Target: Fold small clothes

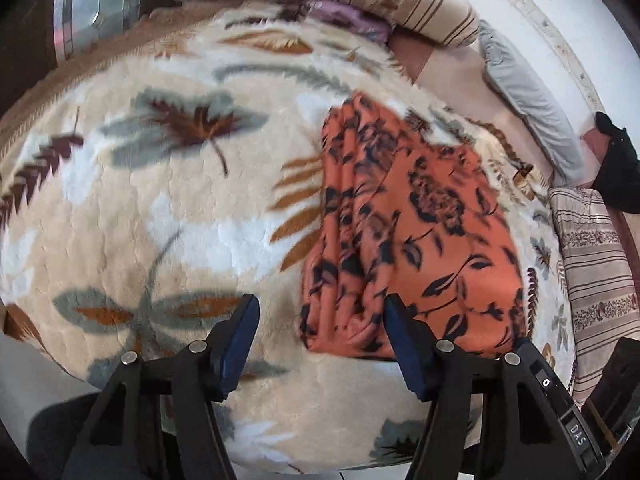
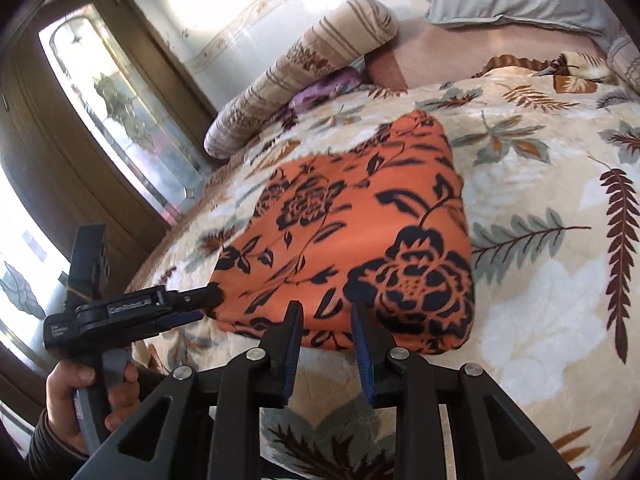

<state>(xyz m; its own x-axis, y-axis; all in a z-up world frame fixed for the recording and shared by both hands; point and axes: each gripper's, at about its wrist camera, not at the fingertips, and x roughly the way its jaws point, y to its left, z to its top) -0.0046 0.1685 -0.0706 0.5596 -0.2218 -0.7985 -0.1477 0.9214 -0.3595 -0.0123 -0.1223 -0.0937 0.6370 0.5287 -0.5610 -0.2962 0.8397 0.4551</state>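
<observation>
An orange cloth with a dark flower print (image 1: 408, 232) lies folded in a rough rectangle on the bed; it also shows in the right wrist view (image 2: 352, 236). My left gripper (image 1: 320, 304) is open at the cloth's near left edge, holding nothing. From the right wrist view the left gripper (image 2: 200, 304) reaches the cloth's left corner, held by a hand. My right gripper (image 2: 326, 312) is open, fingers a small gap apart, just in front of the cloth's near edge, holding nothing.
A cream fleece blanket with a leaf print (image 1: 160, 220) covers the bed (image 2: 540, 240). A striped bolster (image 2: 304, 72) and a grey pillow (image 2: 512, 0) lie at the far side. A wooden door with glass (image 2: 100, 120) stands left. A striped cushion (image 1: 596, 272) lies right.
</observation>
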